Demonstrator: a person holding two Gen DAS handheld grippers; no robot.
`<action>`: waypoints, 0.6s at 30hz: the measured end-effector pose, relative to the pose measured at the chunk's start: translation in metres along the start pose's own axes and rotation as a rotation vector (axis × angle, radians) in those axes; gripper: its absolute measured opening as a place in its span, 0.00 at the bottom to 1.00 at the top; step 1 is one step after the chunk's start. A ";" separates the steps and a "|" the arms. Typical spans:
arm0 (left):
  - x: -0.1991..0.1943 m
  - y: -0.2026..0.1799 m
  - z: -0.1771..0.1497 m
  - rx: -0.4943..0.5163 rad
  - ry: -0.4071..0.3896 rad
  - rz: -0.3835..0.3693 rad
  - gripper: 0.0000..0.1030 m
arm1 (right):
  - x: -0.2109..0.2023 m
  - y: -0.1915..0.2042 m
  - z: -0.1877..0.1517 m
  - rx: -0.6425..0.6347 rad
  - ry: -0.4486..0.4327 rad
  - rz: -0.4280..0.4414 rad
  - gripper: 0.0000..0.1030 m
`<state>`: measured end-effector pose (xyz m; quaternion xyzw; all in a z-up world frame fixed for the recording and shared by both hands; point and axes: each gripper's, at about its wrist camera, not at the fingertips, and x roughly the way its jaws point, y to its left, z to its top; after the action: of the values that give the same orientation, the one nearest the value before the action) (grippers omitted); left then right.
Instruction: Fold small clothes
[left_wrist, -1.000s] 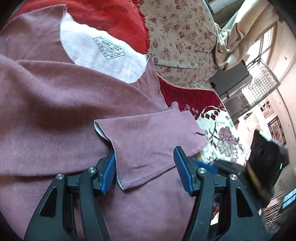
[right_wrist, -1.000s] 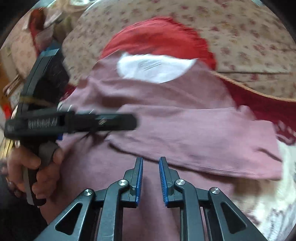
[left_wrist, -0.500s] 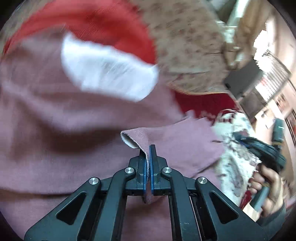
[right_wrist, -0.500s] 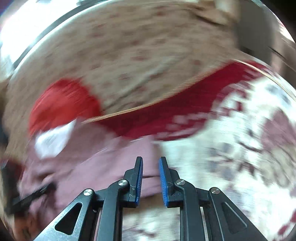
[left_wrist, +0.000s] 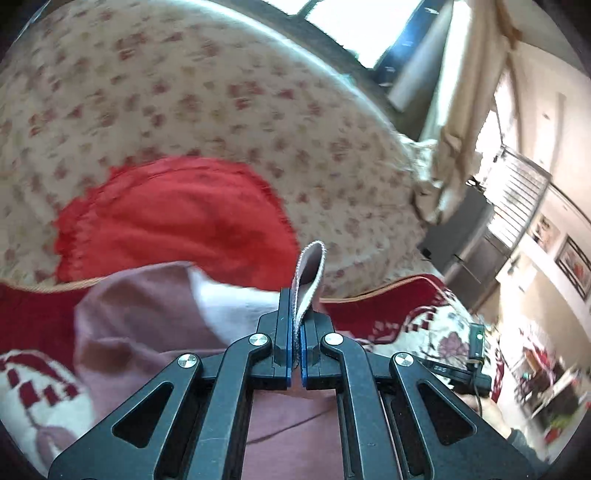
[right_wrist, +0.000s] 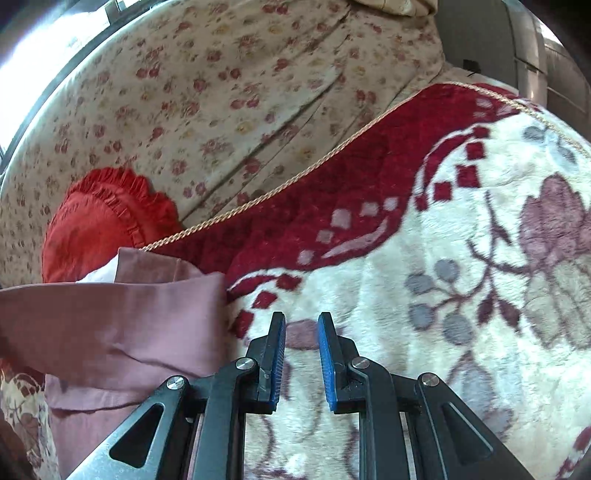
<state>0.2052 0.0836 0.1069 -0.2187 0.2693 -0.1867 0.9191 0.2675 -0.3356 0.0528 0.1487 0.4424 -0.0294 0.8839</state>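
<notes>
A mauve long-sleeved shirt lies on the bed, the white inside of its neck showing. My left gripper is shut on the sleeve's hem, and a curl of the cuff stands up above the fingertips, lifted off the shirt. In the right wrist view the shirt lies at the left, its sleeve stretched out of frame to the left. My right gripper hovers beside it over the blanket, its jaws a little apart with nothing between them.
A cream and dark red floral blanket covers the bed under the shirt. Behind it are a red frilled cushion and a beige flowered sheet. At the left view's right edge are a hand-held device, dark furniture and a window.
My left gripper shut on the sleeve's hem and rose with it, tipping the view up. My right gripper swung right, off the shirt and over the blanket.
</notes>
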 end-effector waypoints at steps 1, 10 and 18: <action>0.002 0.010 -0.002 -0.018 0.021 0.023 0.01 | 0.002 0.003 0.000 -0.005 0.005 0.006 0.16; 0.039 0.067 -0.046 -0.123 0.220 0.215 0.01 | 0.010 0.050 -0.002 -0.174 0.014 0.178 0.19; 0.039 0.072 -0.049 -0.154 0.205 0.205 0.01 | 0.034 0.116 -0.047 -0.618 0.086 0.033 0.29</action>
<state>0.2234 0.1108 0.0177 -0.2398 0.3960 -0.0923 0.8815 0.2728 -0.2088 0.0268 -0.1188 0.4651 0.1272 0.8680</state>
